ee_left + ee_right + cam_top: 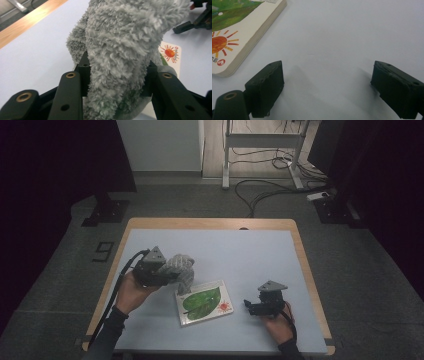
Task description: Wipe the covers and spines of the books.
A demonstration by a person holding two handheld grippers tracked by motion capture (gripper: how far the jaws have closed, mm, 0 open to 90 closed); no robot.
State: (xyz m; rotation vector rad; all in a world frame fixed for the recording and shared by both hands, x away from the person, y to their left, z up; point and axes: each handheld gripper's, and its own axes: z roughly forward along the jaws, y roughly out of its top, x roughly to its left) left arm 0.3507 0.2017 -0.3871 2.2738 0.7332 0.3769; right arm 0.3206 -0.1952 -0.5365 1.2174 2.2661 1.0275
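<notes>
While the left gripper (pixel 165 272) is clamped on the soft, light fluffy cloth (pixel 182 267) at the book's (pixel 205 302) ten o'clock, the right gripper (pixel 252 306) jaws stand apart.

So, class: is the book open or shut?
Shut: the book lies flat on the table, cover up, pages stacked closed.

Left gripper (pixel 167 272) fingers clamped shut; right gripper (pixel 252 306) fingers spread wide.
</notes>
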